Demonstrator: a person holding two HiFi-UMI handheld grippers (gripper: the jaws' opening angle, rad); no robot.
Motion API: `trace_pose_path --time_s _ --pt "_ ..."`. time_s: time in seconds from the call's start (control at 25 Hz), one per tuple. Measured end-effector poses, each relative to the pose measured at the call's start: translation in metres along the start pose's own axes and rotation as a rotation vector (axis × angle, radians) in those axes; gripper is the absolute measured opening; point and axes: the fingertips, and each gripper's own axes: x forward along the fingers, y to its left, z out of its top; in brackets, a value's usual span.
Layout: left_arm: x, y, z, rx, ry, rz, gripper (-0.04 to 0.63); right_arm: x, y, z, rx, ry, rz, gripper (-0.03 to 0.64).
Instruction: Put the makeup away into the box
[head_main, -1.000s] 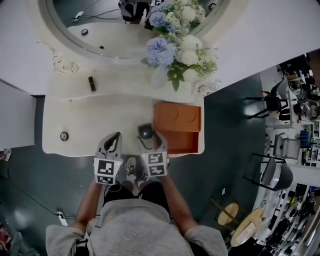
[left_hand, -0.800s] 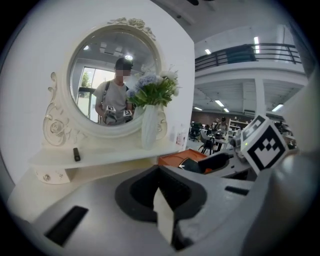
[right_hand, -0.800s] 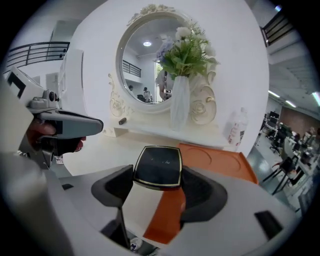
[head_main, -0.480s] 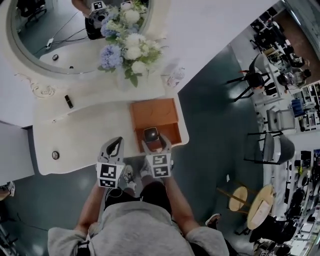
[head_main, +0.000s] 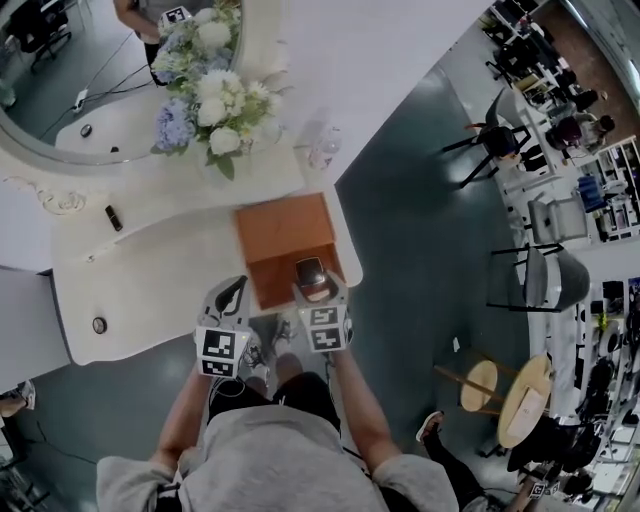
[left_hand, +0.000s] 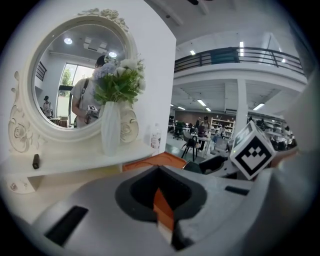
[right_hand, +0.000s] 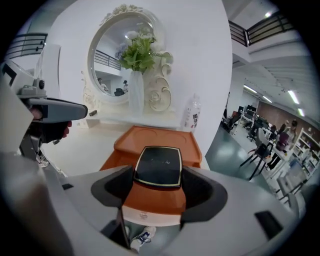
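A black square compact (head_main: 310, 270) with a gold rim sits between the jaws of my right gripper (head_main: 311, 283), which is shut on it. In the right gripper view the compact (right_hand: 159, 165) hangs over the near, lower part of the orange box (right_hand: 159, 136), and my right gripper (right_hand: 159, 181) points toward the mirror. The orange box (head_main: 280, 232) stands at the right end of the white vanity table (head_main: 150, 270). My left gripper (head_main: 232, 291) is just left of the box at the table's front edge, jaws together and nothing in them. In its own view my left gripper (left_hand: 162, 202) shows only a thin slit.
A white vase of flowers (head_main: 208, 105) and a small bottle (head_main: 322, 148) stand behind the box, below an oval mirror (head_main: 60, 90). A dark lipstick tube (head_main: 113, 218) and a small round item (head_main: 99, 325) lie on the table's left. Chairs (head_main: 545, 285) stand far right.
My right gripper has carried the compact from the table's front, left of the box, to over the box's near part. The left gripper stayed beside it. The head view has swung.
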Motion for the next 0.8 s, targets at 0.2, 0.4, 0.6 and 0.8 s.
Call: trace_pose_path --time_s 0.2,0.4,0.6,0.8 --pt "0.021 -0.008 -0.004 -0.002 0.028 -0.004 0.000 0.014 -0.019 -0.014 0.004 0.062 0.009 0.316" --pt "0.043 -0.012 -0.007 -0.010 0.055 0.000 0.000 0.034 -0.033 -0.023 -0.001 0.124 0.026 0.316" --pt "0.063 -0.009 -0.006 -0.026 0.075 0.011 0.000 0.052 -0.042 -0.033 0.011 0.219 0.051 0.316" --pt "0.076 -0.008 -0.009 -0.042 0.094 0.025 0.000 0.065 -0.046 -0.038 -0.009 0.272 0.069 0.316"
